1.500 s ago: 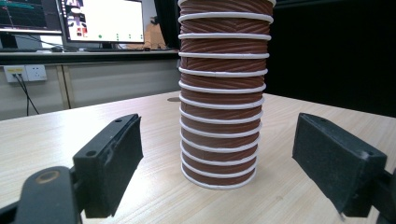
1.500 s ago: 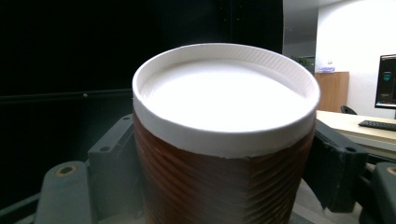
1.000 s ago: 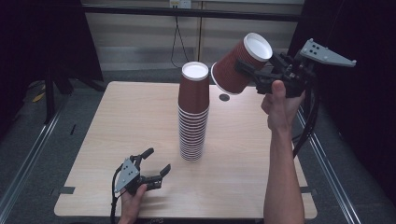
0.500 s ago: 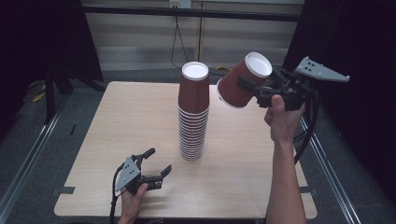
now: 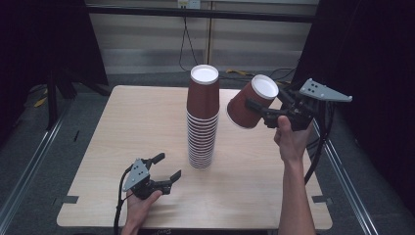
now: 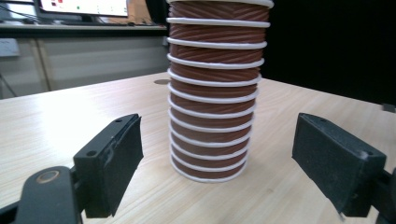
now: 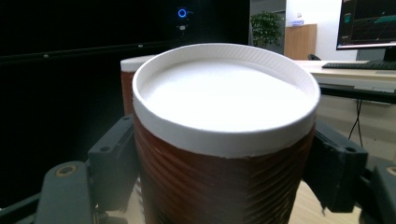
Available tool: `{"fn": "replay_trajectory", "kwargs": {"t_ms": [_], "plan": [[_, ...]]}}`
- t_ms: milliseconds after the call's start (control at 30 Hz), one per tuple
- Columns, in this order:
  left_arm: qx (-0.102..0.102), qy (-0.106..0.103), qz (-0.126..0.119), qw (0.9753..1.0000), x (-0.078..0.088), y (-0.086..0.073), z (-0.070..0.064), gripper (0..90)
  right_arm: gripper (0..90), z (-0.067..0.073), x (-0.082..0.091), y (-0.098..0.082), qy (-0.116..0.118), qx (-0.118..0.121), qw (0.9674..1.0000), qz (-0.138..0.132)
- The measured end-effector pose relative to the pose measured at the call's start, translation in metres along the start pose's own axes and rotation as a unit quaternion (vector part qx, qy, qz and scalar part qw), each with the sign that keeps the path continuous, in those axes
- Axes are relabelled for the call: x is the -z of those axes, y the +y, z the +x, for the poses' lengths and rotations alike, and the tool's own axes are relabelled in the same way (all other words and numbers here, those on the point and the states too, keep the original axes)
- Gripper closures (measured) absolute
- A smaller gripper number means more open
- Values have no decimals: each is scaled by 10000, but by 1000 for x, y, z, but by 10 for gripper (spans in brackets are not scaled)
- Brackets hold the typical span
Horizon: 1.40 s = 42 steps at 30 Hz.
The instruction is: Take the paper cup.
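High view: right tool (image 5: 257, 106) clamped across the ribbed wall of a brown cup (image 5: 244, 110), held in the air, white base up and tilted, mouth turned down and away from the tool. Just beyond the cup's mouth, close but apart: the tall stack of cups (image 5: 202, 122), also base up.

Likely aimed at seating the cup on that stack. Best done by lifting above the top cup, rolling the wrist until the rim sits level, centring over the white base, then lowering straight down. Keep the squeeze light, as thin paper probably dents. Release only once seated.

Left tool (image 5: 169, 165) resting low on the desk (image 5: 122, 122), jaws spread and gripping nothing, stack (image 6: 212, 102) ahead of them and well short of contact. Could steady the lower cups if needed.

In the way: only the stack itself, narrow and probably easy to tip with a sideways knock. Mind the cable (image 5: 318, 147) hanging behind the right tool. Small dark spot (image 6: 162, 81) on the desk beyond the stack, out of the path.
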State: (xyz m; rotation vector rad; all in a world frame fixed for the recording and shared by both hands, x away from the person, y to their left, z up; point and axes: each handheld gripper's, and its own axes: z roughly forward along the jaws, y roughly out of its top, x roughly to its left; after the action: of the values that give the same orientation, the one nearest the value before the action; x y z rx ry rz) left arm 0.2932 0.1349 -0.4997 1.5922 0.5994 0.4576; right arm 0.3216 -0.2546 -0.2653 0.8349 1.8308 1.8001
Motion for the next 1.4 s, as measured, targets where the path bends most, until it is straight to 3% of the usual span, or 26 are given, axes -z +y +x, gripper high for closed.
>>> {"fn": "replay_trajectory", "kwargs": {"t_ms": [33,67,100,400,467,500,767,867,933,1067,1133,1300,1400], "plan": [[-173,-5,66,9998,0,2,2,164,219,0,0,-3,10,-21,10000,16],[-8,-23,20,10000,-1,3,-1,164,219,0,0,-6,5,-34,10000,45],[-135,-66,43,9999,0,5,1,164,219,0,0,-9,6,-57,10000,81],[-198,-172,128,9996,-5,14,-2,164,220,3,-3,-39,40,-231,9993,303],[-327,-202,183,9991,-5,16,-2,164,220,4,-4,-44,47,-262,9992,309],[-224,-239,138,9994,-6,16,-4,164,220,4,-3,-47,55,-266,9992,301],[-317,-417,129,9985,-9,26,-7,164,220,9,-4,-64,89,-369,9984,429],[-187,-480,46,9987,-11,28,-7,166,220,10,-4,-71,92,-378,9981,469],[-253,-494,56,9984,-12,30,-6,171,221,11,-4,-75,98,-398,9980,481],[-196,-624,54,9978,-14,34,-9,171,221,12,-2,-80,128,-423,9979,472],[-220,-554,70,9982,-15,36,-11,171,221,13,-1,-84,131,-463,9977,469],[-229,-786,2,9966,-19,39,-12,171,221,17,0,-95,215,-500,9974,482],[-193,-775,12,9968,-20,40,-14,169,221,19,-1,-98,254,-513,9972,478]]}}
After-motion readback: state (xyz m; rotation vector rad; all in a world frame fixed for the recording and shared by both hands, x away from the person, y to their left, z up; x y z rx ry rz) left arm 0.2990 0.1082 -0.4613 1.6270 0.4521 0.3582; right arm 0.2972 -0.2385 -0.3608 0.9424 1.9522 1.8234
